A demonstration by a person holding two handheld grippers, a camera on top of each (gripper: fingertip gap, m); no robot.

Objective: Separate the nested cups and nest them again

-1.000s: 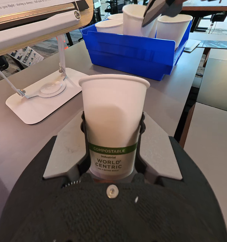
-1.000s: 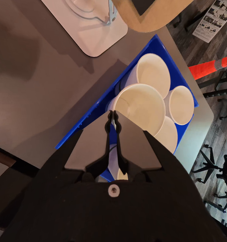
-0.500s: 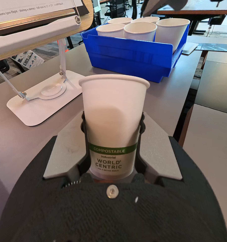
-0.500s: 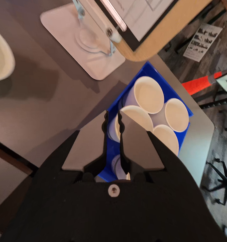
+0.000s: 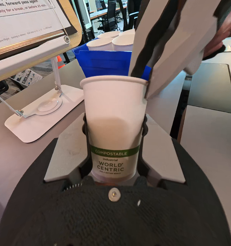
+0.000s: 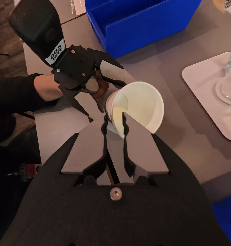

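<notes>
Two handheld grippers of matching build are shown. The left gripper (image 5: pixel 115 127) is made of coarse, matte black printed plastic, with a single silver screw set at the centre of its body. Flat grey plates are fitted over its two fingers (image 5: pixel 71 149), whose inner edges are lined with wavy black pads, and a small coiled spring is seen near one finger's base. The right gripper (image 6: pixel 114 117) is built the same way. A pale label is stuck on the left gripper's black handle. A black sleeve (image 6: pixel 12 93) is worn.
</notes>
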